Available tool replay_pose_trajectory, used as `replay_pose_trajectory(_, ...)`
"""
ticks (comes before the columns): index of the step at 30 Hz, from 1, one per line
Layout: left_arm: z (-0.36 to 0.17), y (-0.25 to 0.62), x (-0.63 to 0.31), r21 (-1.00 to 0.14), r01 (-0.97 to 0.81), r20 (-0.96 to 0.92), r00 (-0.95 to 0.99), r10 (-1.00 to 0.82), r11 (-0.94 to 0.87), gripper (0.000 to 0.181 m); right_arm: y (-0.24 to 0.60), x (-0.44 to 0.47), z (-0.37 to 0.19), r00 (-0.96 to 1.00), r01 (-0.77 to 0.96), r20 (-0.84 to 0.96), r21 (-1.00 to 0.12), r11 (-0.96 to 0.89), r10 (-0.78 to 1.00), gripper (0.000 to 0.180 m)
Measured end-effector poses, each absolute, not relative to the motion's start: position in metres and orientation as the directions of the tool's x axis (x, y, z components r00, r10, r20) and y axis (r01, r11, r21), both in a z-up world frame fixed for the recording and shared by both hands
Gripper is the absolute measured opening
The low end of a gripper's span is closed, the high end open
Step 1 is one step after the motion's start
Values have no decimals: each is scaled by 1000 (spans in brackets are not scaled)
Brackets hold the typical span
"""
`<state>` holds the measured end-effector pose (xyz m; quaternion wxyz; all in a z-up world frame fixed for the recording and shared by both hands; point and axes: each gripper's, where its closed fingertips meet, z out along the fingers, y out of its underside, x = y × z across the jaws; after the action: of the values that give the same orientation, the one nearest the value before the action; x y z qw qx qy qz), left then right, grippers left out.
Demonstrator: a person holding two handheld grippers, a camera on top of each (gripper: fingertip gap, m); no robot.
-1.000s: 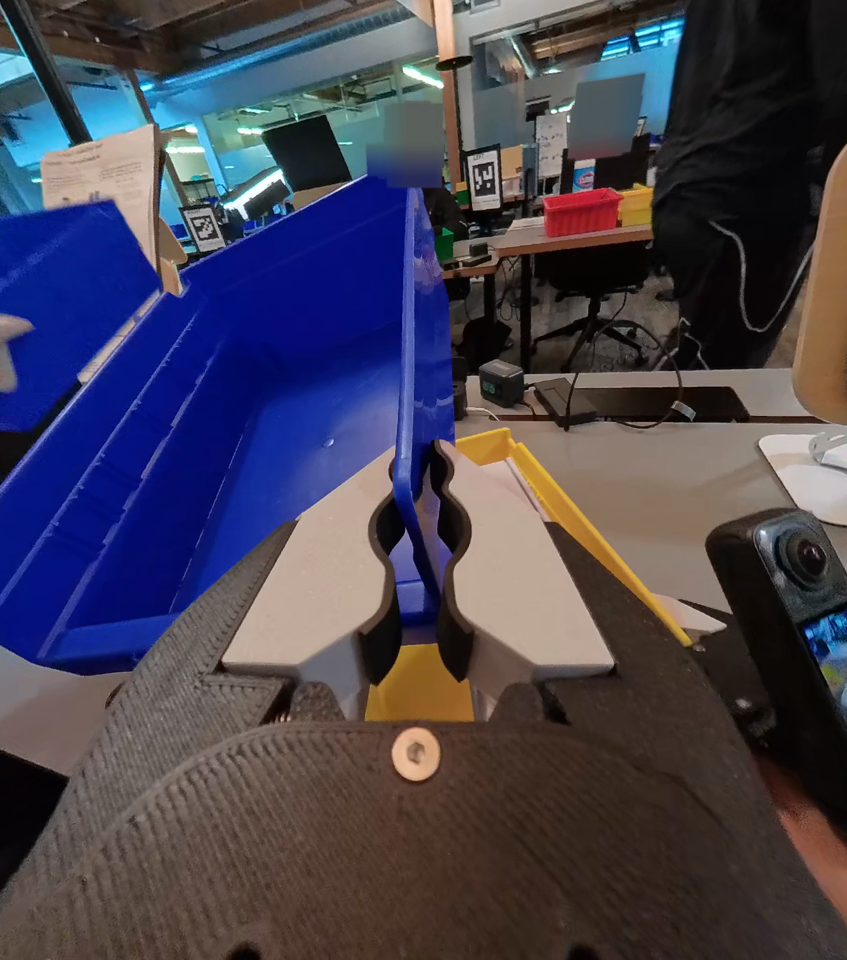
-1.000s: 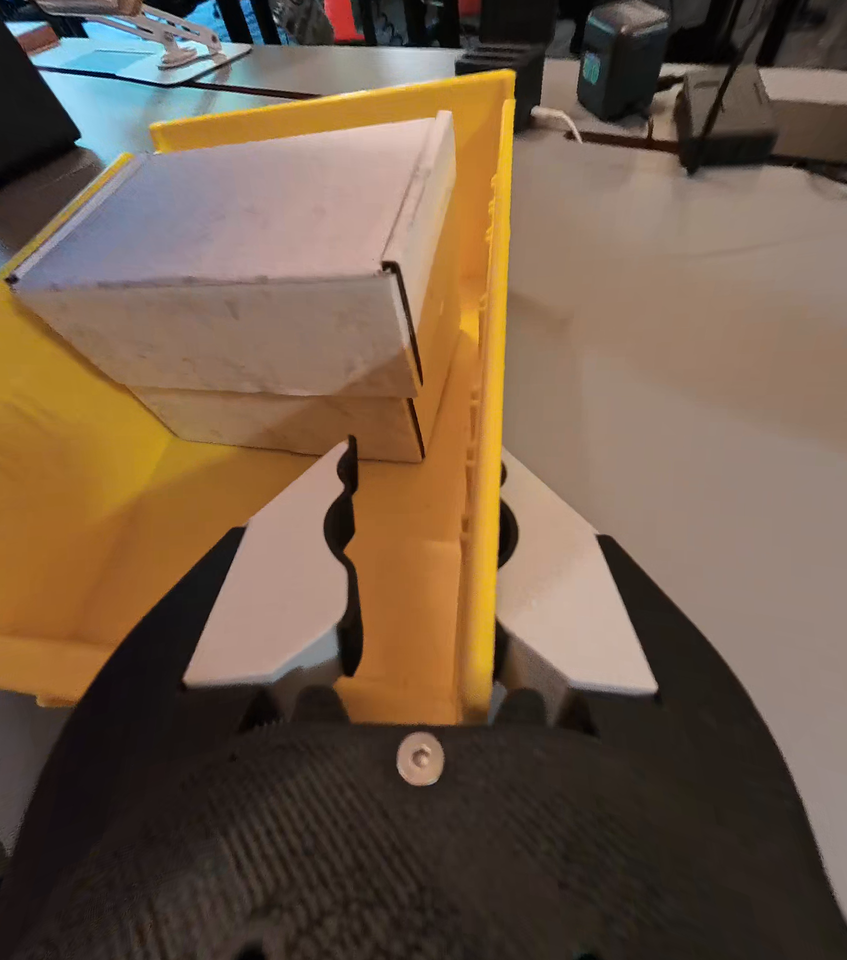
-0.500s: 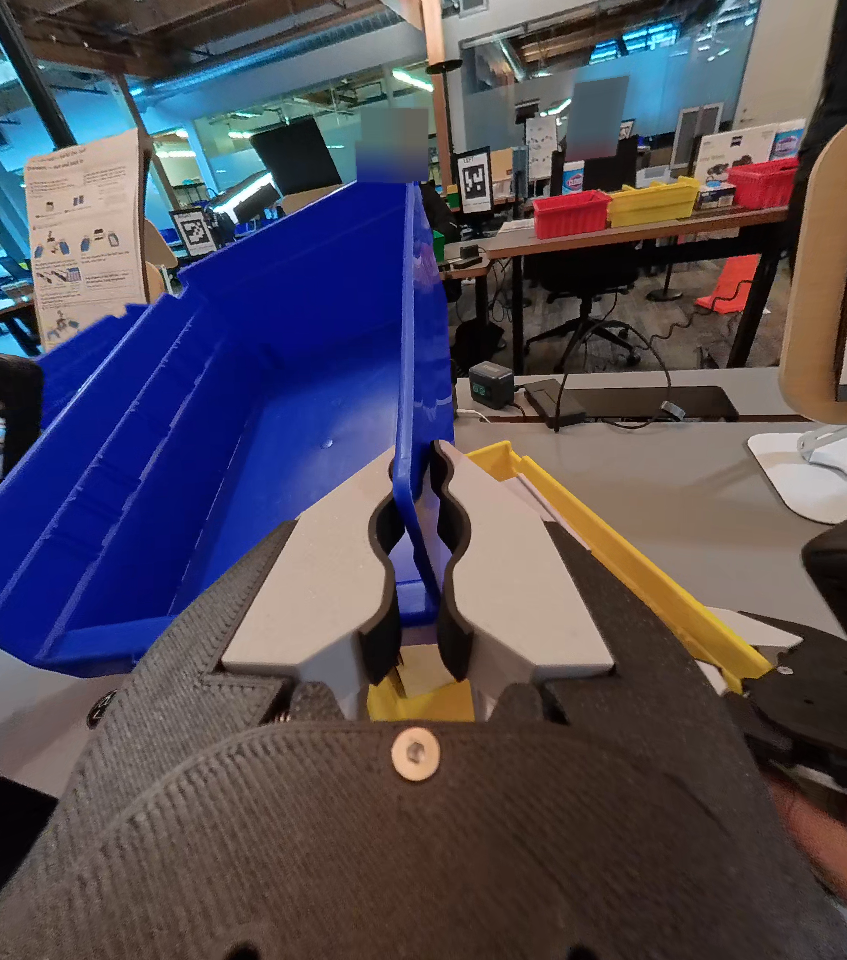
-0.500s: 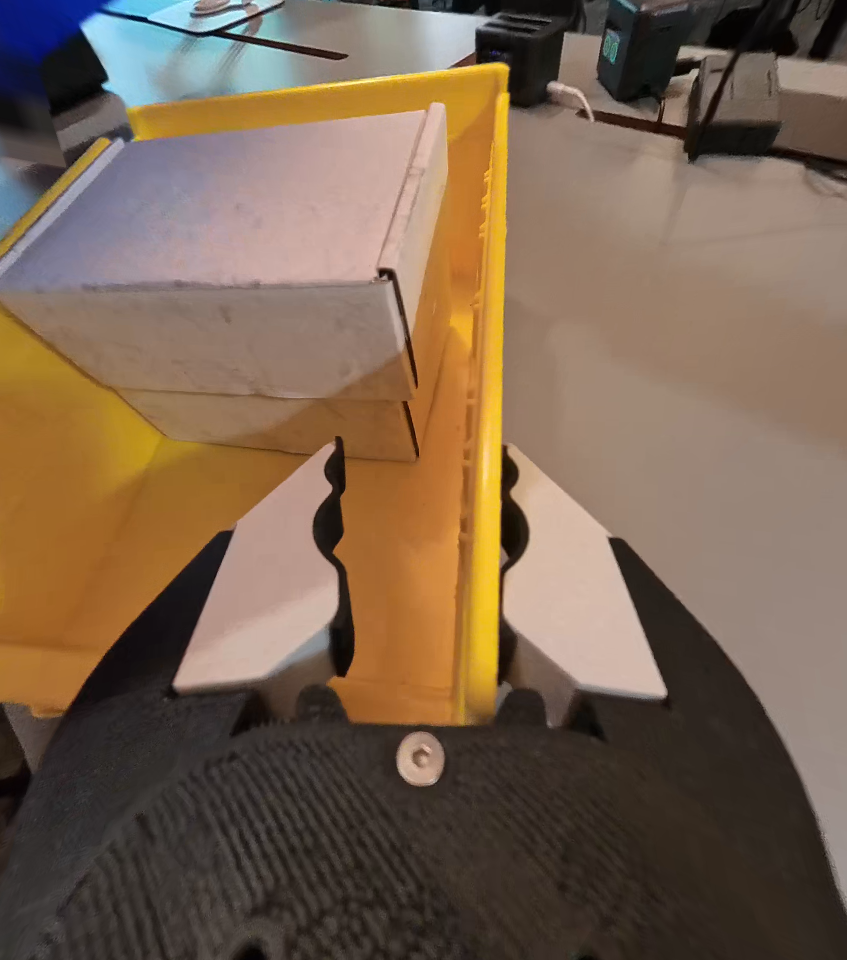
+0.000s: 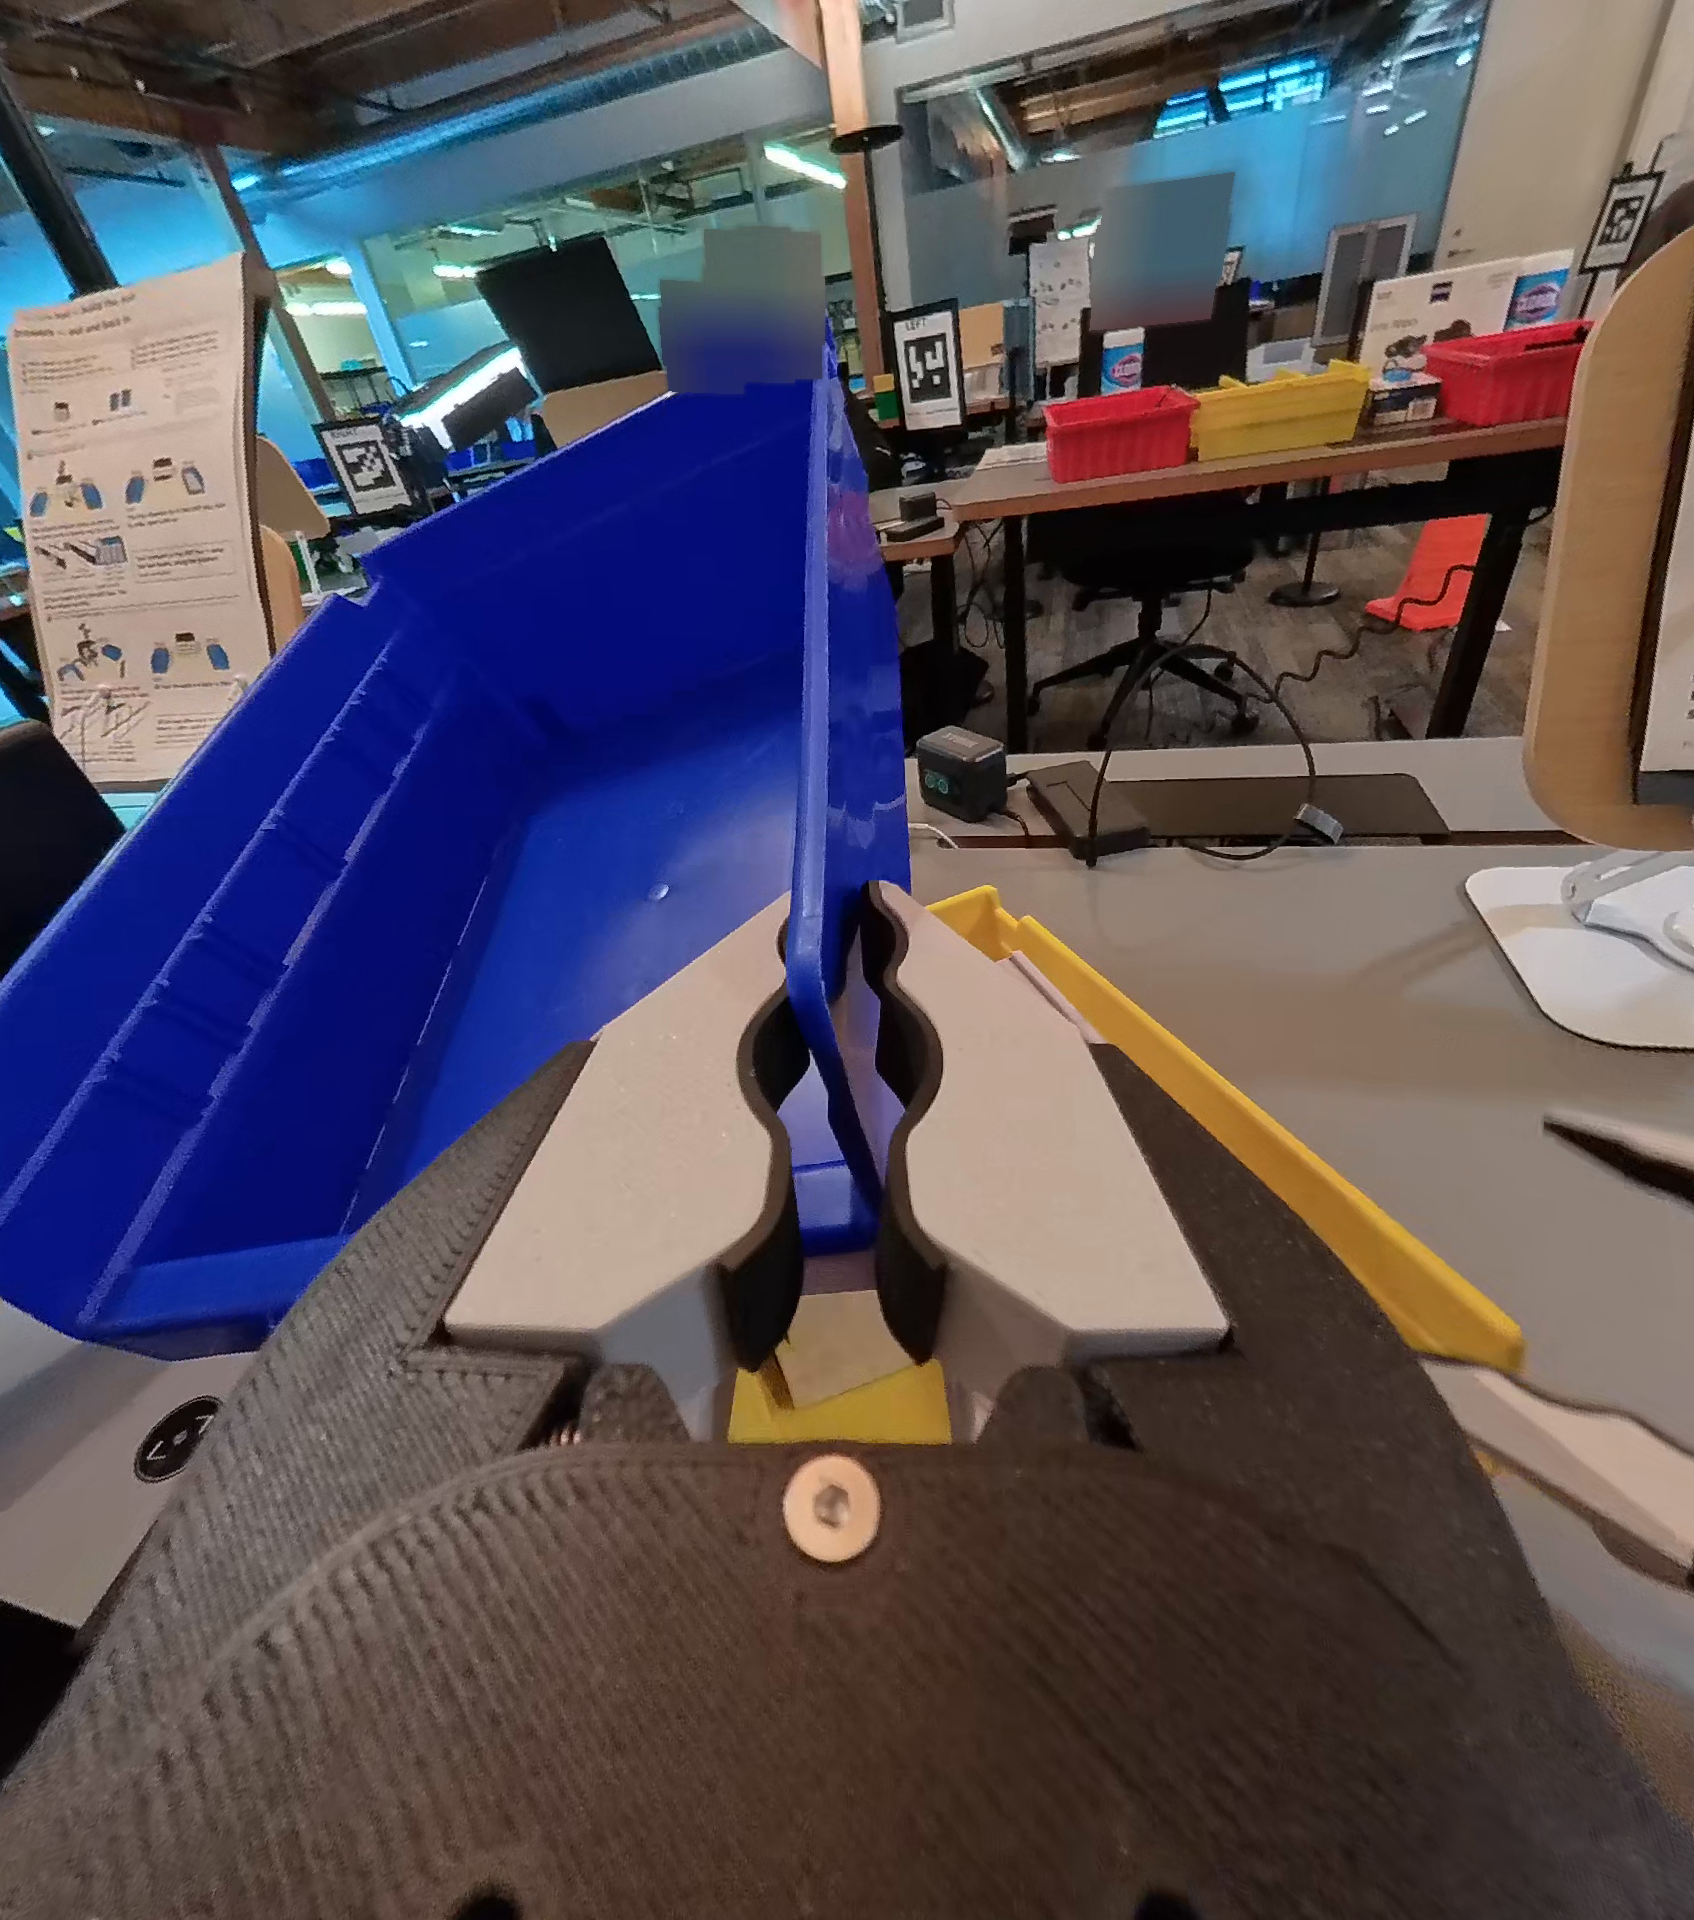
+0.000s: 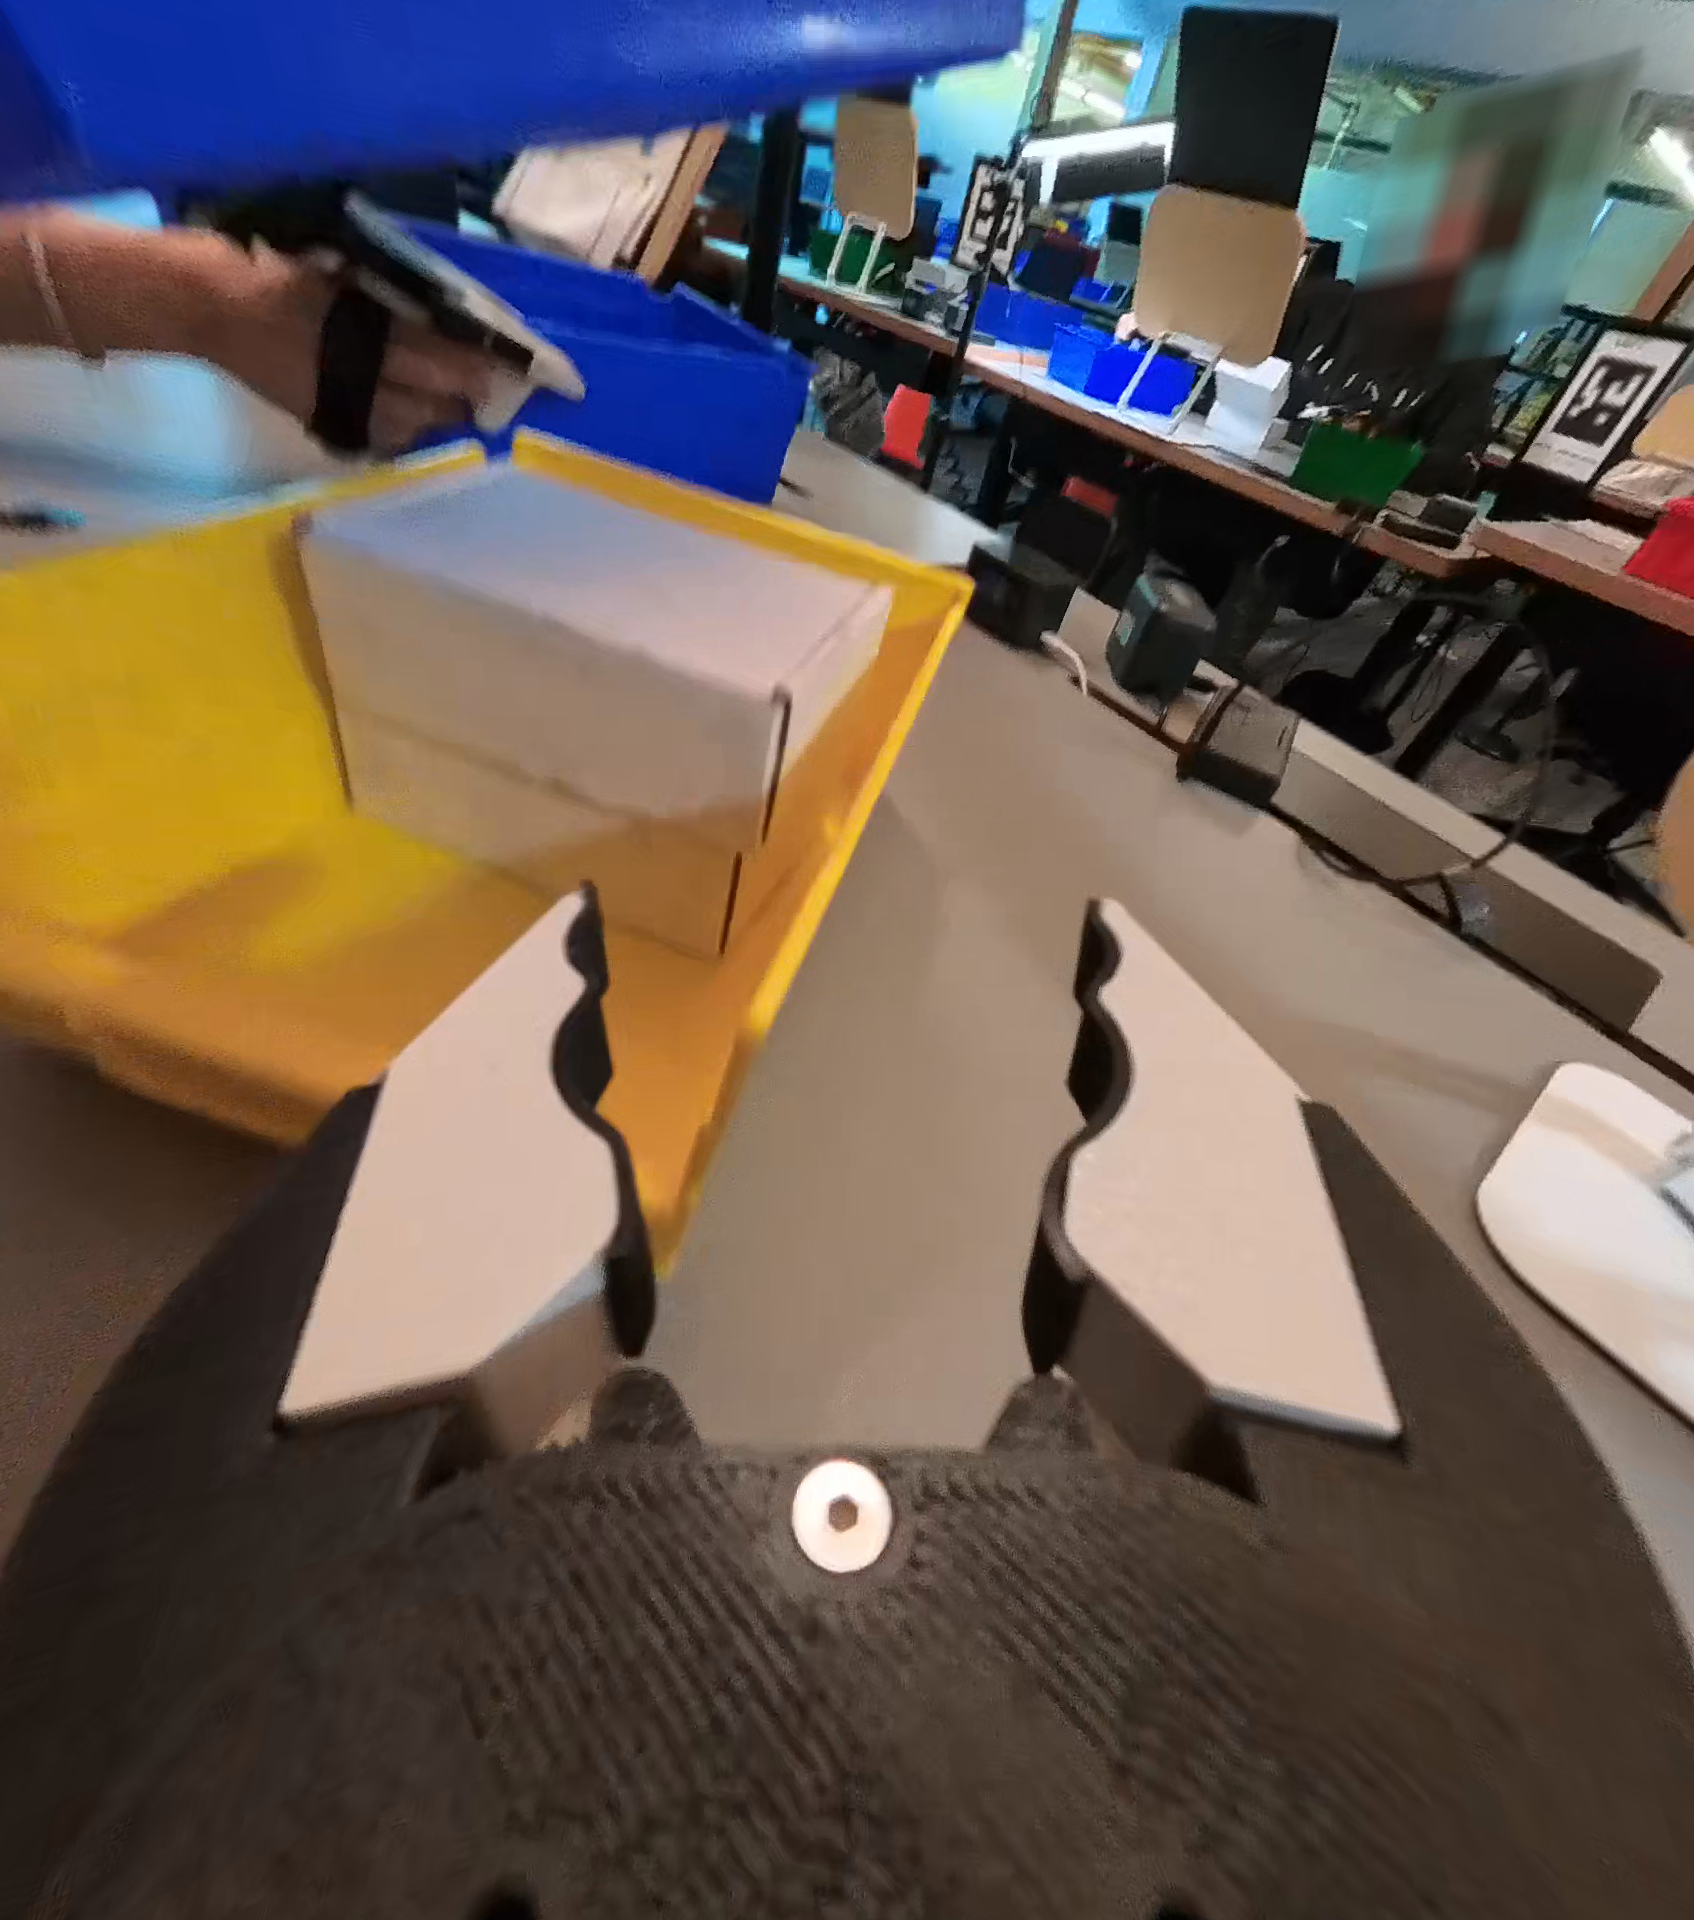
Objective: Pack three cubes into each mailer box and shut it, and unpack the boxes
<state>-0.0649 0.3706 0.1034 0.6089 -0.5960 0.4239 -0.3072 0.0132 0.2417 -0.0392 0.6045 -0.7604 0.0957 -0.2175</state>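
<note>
My left gripper (image 5: pixel 827 925) is shut on the right wall of a large empty blue bin (image 5: pixel 469 935) and holds it tilted above the table. Under it lies a yellow bin (image 5: pixel 1217 1101). In the right wrist view the yellow bin (image 6: pixel 95 790) holds two closed white mailer boxes (image 6: pixel 562 665), one stacked on the other. My right gripper (image 6: pixel 838 925) is open and empty, just right of the yellow bin's right wall. The blue bin (image 6: pixel 386 73) hangs over the yellow one at the top. No cubes show.
A white pad with a stand (image 5: pixel 1653 956) lies on the grey table at the right, below a wooden sign board (image 5: pixel 1632 582). Black chargers and cables (image 5: pixel 1082 800) lie along the far edge. A second blue bin (image 6: pixel 656 395) sits behind the yellow one. My right fingertips sit around 20 cm from my left ones.
My right gripper let go of the yellow bin's right wall, opened wide and drew back to the right. The left gripper keeps its hold on the blue bin.
</note>
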Motion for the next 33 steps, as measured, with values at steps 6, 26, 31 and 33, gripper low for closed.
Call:
replay_pose_trajectory(6, 104, 363, -59, -984, -139, -159, 436, -886, 108, 1, 232, -17, -100, 952, -27, 89, -929, -370, -294, 68)
replay_pose_trajectory(26, 106, 333, -35, -978, -133, -197, 349, -916, 159, 1, 312, -41, -68, 1000, -6, 0, -924, -382, -14, 57)
replay_pose_trajectory(31, 105, 308, -19, -975, -136, -207, 280, -937, 175, 1, 220, -9, -46, 994, 71, 96, -940, -335, -59, 58)
replay_pose_trajectory(33, 105, 290, -10, -971, -134, -227, 237, -945, 200, 1, 165, 3, -44, 989, 84, 118, -941, -328, -85, 56)
